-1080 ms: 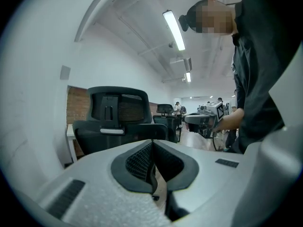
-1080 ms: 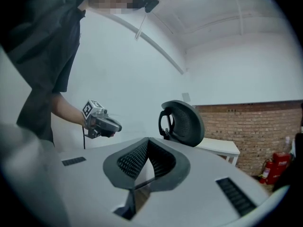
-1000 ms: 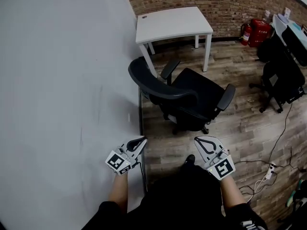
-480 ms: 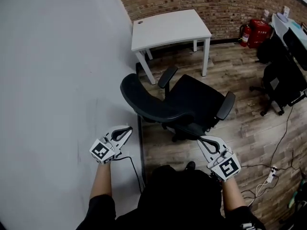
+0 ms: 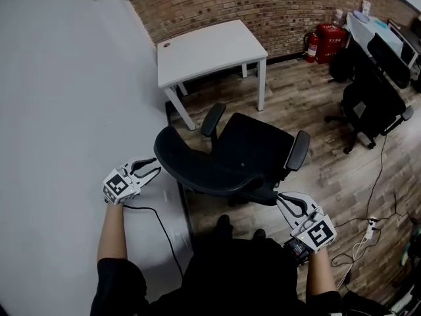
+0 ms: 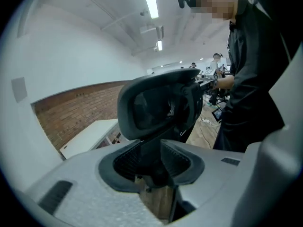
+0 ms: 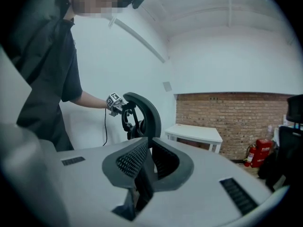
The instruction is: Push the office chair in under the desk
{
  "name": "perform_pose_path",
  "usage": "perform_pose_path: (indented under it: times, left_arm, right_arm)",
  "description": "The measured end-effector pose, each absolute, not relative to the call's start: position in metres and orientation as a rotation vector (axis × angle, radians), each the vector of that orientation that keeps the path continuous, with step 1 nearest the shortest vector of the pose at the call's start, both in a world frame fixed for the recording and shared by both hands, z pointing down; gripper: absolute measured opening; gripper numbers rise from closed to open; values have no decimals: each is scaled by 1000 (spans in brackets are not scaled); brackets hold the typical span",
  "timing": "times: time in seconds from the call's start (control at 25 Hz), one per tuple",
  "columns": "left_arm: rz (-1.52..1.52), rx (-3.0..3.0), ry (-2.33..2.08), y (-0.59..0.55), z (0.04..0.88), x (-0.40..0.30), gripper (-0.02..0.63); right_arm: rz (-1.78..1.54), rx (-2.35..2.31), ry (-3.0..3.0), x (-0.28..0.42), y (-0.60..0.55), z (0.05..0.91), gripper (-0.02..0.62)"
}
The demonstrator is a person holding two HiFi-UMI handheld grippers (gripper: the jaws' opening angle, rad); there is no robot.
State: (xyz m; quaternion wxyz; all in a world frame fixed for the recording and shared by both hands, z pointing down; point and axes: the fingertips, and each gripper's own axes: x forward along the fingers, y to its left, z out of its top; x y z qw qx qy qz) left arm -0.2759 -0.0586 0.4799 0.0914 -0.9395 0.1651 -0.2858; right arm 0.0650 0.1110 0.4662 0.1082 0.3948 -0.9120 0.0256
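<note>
Since the earlier frame I have closed in behind the office chair (image 5: 253, 140), and my hands have spread to either end of its backrest (image 5: 197, 170).

Desk (image 5: 204, 45): far left, beside the wall.

Chair: near me and well apart from the desk, with its seat angled to the right. It is not yet pushed in.

Left gripper (image 5: 152, 166): has swung out left to just beside the backrest's left end. Its jaws have just been opening and stand partly apart, with the backrest ahead in the gap, unclamped.

Right gripper (image 5: 284, 201): at the backrest's right end, jaws closed on nothing.

Judgement: I am positioned to take hold, and the whole push remains.
</note>
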Motion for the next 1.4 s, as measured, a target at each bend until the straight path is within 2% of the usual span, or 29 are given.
perform_pose_path:
  times: [0.04, 0.12, 0.52, 0.92, 1.28, 1.4]
  left_arm:
    - [-899, -2780, 430, -70, 483, -279, 137]
    - [-991, -2740, 292, -88, 485, -282, 149]
    - [-1374, -2375, -338, -150, 542, -298, 252]
    - [-1432, -2080, -800, -167, 592, -308, 258]
    - [-1343, -2028, -917, -154, 611, -289, 255]
    - [-1316, -2011, -914, -153, 613, -285, 227]
  right_arm:
    - [94, 1167, -2661, 65, 109, 469, 37]
    - [123, 1154, -2618, 60, 106, 475, 110]
    - [175, 940, -2328, 26, 106, 511, 233]
    - [145, 921, -2012, 11, 92, 547, 255]
    - [140, 892, -1941, 20, 94, 564, 253]
    - [124, 900, -1920, 17, 93, 569, 246]
